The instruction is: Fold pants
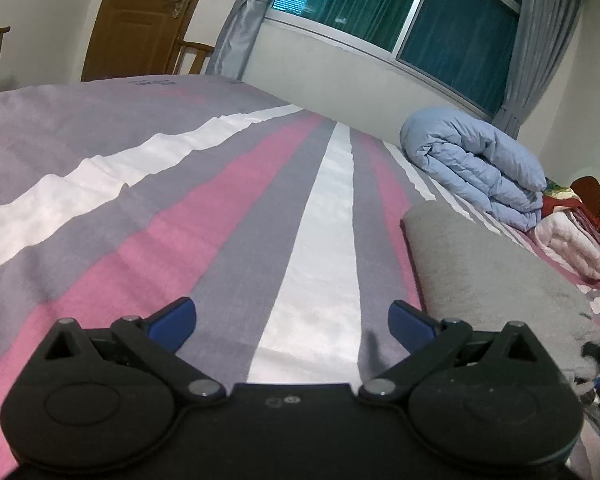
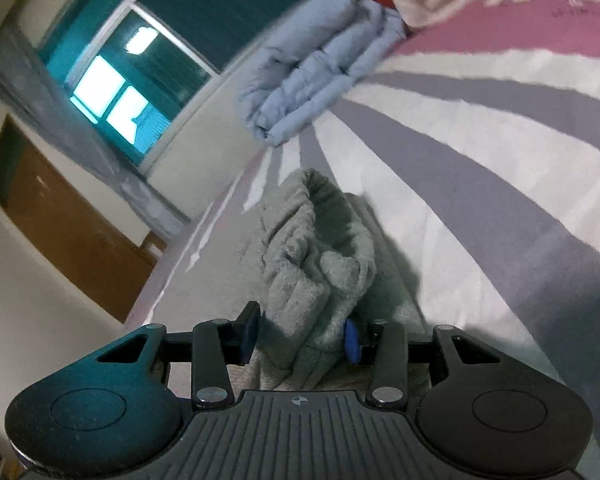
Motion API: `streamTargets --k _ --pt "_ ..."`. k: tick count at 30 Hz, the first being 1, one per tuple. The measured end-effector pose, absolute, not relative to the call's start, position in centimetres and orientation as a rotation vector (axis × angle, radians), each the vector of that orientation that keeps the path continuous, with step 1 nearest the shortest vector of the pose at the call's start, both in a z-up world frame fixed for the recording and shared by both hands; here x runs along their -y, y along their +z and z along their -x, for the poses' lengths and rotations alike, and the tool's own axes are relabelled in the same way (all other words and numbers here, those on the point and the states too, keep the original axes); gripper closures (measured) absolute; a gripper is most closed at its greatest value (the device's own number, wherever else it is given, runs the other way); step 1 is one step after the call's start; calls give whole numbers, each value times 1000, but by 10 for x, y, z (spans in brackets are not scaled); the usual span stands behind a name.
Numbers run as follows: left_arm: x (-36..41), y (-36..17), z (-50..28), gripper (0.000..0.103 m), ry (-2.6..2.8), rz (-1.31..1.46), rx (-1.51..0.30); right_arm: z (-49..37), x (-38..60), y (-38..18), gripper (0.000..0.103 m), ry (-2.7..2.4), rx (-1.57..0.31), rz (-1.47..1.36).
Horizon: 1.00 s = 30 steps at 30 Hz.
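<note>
The grey pants (image 1: 496,276) lie as a flat folded slab on the striped bed sheet (image 1: 204,216), to the right of my left gripper (image 1: 292,324). The left gripper is open and empty, low over the sheet, with its blue pads (image 1: 172,320) wide apart. In the right wrist view my right gripper (image 2: 300,332) is shut on a bunched fold of the grey pants (image 2: 316,248). The cloth fills the gap between its blue pads (image 2: 351,340) and is lifted above the sheet (image 2: 480,168).
A folded light-blue quilt (image 1: 476,168) and a pink-white folded blanket (image 1: 572,244) lie at the far side of the bed near the window wall (image 1: 340,68). A wooden door (image 1: 140,16) and chairs stand beyond the bed's far edge.
</note>
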<state>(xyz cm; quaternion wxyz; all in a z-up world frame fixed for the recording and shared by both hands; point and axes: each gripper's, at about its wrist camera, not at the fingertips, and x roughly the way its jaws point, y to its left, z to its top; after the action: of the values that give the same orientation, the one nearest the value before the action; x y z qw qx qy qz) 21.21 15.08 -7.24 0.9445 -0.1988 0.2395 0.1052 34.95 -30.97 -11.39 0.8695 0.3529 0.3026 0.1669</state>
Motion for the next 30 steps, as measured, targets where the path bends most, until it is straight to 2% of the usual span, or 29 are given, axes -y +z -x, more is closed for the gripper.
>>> streamTargets --k 3,5,6,7,15,22,25,30 --pt "-151 -72 -212 6 214 400 -495 -353 317 -118 56 372 -653 -813" --pt "-151 -71 -212 6 215 396 -500 -339 325 -106 38 352 -617 -779" --pt "-150 -71 -213 6 217 392 -503 -330 326 -98 25 326 -583 -740" --pt "-149 -71 -213 6 219 385 -506 -322 326 -93 23 313 -563 -709" --pt "-139 -67 -219 6 222 359 -516 -308 337 -89 23 339 -547 -677" --pt "-131 -59 -228 7 181 327 -505 -322 338 -100 19 364 -690 -660" --pt "-130 -52 -242 11 126 315 -501 -331 331 -105 15 400 -761 -606" --pt "-136 -61 -286 26 -124 454 -582 -343 343 -108 15 485 -766 -701"
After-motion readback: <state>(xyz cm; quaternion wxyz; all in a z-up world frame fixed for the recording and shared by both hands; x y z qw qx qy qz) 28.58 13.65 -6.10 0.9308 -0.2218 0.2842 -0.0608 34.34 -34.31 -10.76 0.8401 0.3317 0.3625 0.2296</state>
